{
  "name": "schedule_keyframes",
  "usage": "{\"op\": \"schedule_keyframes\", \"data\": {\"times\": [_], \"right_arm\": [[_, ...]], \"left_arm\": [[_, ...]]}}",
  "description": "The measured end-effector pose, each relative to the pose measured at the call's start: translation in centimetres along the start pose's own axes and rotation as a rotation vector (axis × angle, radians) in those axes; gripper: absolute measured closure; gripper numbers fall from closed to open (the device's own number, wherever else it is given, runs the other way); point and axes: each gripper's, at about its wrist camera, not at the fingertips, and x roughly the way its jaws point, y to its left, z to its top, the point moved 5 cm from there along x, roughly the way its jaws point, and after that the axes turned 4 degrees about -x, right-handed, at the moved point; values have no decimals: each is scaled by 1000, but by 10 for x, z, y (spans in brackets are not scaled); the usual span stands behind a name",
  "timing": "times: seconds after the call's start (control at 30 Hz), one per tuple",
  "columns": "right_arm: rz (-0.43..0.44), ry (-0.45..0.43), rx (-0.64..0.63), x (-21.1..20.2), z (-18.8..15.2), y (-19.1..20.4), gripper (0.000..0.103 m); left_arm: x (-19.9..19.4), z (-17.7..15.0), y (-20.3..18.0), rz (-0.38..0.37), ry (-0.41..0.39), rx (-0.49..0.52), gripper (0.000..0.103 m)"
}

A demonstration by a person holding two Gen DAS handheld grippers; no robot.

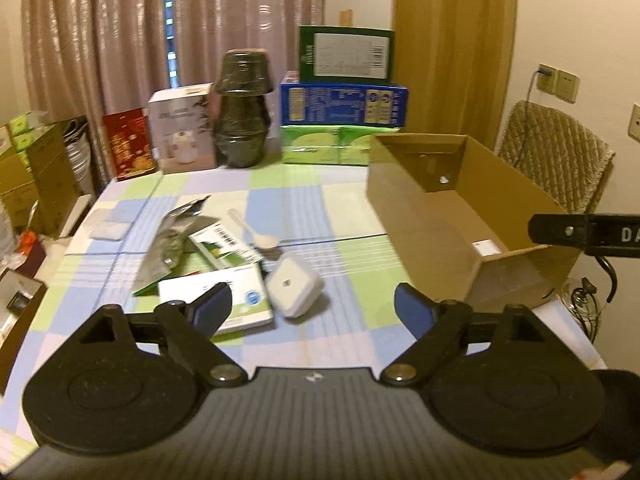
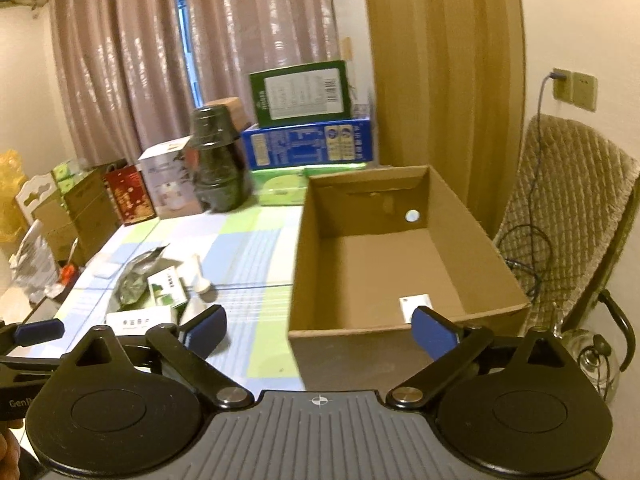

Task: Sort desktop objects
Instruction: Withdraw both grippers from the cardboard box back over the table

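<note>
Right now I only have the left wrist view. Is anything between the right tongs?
Observer: No. The right tongs stand open with nothing between them, pointing at the cardboard box.
Operator: Is that box filling up?
Observer: Hardly. Its floor is mostly bare, and one small white item lies by the near wall.
Operator: Anything off to the far left that I miss?
Observer: Yes, a yellow bag at the edge of the picture.
</note>
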Motion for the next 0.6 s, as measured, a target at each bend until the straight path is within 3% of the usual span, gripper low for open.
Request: {"op": "schedule_keyframes", "data": {"times": [0.27,0.6], "right_arm": [[70,-4,-42,1,-4,36,2],[155,24,-125,17,-16,83,2]], "left_arm": [[-14,-11,40,54,9,-44,2],[-19,-21,93,142,25,-76,1]]}}
